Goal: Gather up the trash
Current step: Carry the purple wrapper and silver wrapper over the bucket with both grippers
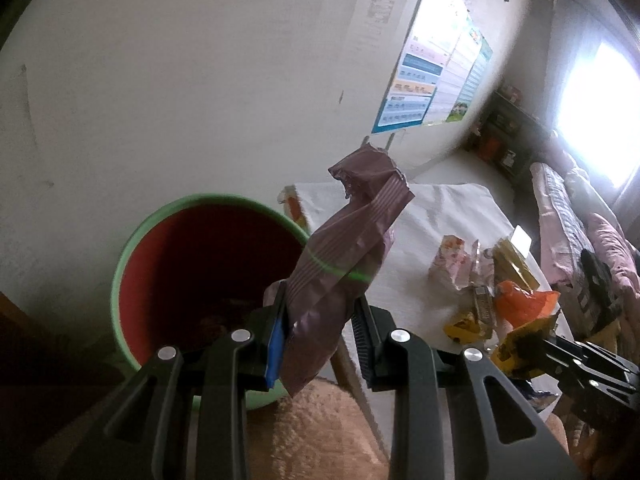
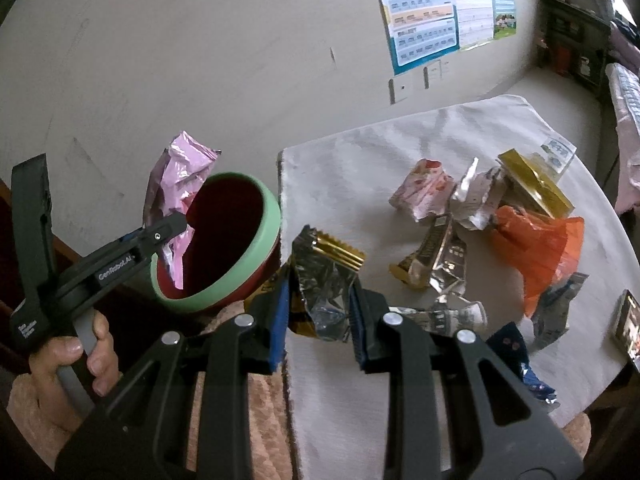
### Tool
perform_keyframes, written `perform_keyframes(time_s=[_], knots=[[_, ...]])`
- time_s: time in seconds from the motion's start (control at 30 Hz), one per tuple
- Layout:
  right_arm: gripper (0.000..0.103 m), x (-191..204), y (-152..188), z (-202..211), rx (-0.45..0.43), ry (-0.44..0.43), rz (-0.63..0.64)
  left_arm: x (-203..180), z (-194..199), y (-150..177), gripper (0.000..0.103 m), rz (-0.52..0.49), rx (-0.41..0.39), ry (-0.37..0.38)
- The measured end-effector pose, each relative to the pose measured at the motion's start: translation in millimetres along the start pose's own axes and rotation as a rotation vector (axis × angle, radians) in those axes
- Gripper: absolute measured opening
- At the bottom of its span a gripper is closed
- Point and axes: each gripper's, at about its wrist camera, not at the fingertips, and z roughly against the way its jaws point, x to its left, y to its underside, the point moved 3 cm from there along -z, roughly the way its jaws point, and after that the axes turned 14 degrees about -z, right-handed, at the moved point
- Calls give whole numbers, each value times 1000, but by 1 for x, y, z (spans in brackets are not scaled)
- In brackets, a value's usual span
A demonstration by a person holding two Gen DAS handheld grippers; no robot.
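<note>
My left gripper [image 1: 318,340] is shut on a pink-purple wrapper [image 1: 344,264] and holds it over the near rim of a red bin with a green rim [image 1: 128,248]. The right wrist view shows the same wrapper [image 2: 180,184] over the bin [image 2: 264,236], held by the left gripper [image 2: 170,226]. My right gripper [image 2: 320,316] is shut on a crumpled silver and gold wrapper [image 2: 324,276] at the left edge of the white table [image 2: 360,168]. It also shows in the left wrist view [image 1: 520,344].
Several more wrappers lie on the table: a pink one [image 2: 424,192], a gold packet [image 2: 532,184], an orange bag [image 2: 540,248], a silver bar wrapper [image 2: 436,256], a blue one [image 2: 520,360]. A wall with posters [image 2: 432,8] stands behind. A fuzzy peach rug [image 1: 320,432] is below.
</note>
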Motion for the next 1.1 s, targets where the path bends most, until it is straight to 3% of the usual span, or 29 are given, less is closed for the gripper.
perform_keyframes(time_s=[0.67, 1.1], knots=[[27, 34, -7, -33, 56, -42, 39, 36, -12, 14, 28, 66, 38, -49], [27, 86, -25, -61, 67, -100, 114, 73, -15, 27, 28, 122, 73, -112]])
